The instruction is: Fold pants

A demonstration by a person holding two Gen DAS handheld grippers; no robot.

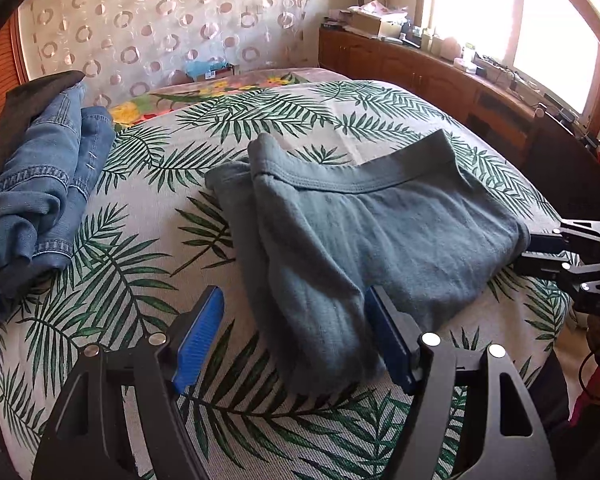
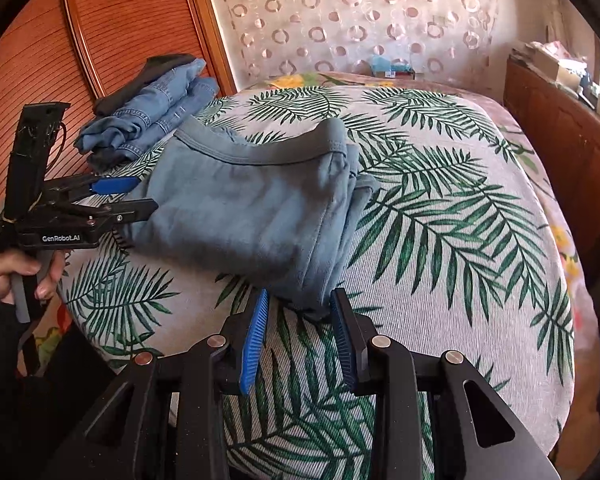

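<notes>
Grey-blue pants lie folded in a thick bundle on the leaf-print bed cover, waistband toward the far side. My left gripper is open, its jaws set on either side of the bundle's near corner. My right gripper is open, its blue pads just short of the bundle's near edge. Each gripper shows in the other's view: the right one at the bundle's right edge, the left one at its left edge, held by a hand.
Folded blue jeans and a dark garment lie stacked at the bed's left side, also in the right wrist view. A wooden cabinet with clutter runs under the window. A ribbed wooden door stands left.
</notes>
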